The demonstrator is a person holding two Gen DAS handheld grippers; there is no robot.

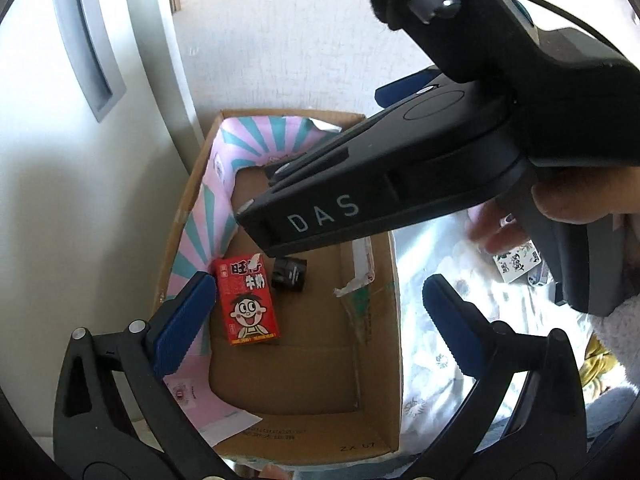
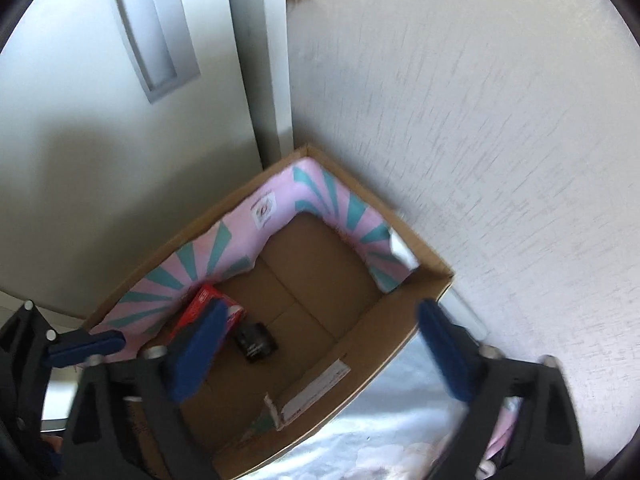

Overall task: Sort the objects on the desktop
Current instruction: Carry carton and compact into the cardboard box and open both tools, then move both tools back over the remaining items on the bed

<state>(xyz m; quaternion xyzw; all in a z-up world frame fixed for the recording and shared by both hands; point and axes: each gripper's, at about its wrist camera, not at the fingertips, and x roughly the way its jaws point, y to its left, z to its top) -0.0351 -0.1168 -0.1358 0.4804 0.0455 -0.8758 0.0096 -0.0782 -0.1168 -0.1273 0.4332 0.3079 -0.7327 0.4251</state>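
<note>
The cardboard box (image 1: 394,344), lined along two walls with pink-and-teal paper (image 2: 192,268), holds a red milk carton (image 1: 247,300) lying flat with a small black object (image 1: 289,274) just beside it, while the left gripper (image 1: 316,320) and right gripper (image 2: 320,348) hover spread and empty above.

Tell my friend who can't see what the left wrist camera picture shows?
A cardboard box holds a red milk carton and a small black object. The open left gripper hovers above, and the right gripper crosses over the box.
</note>
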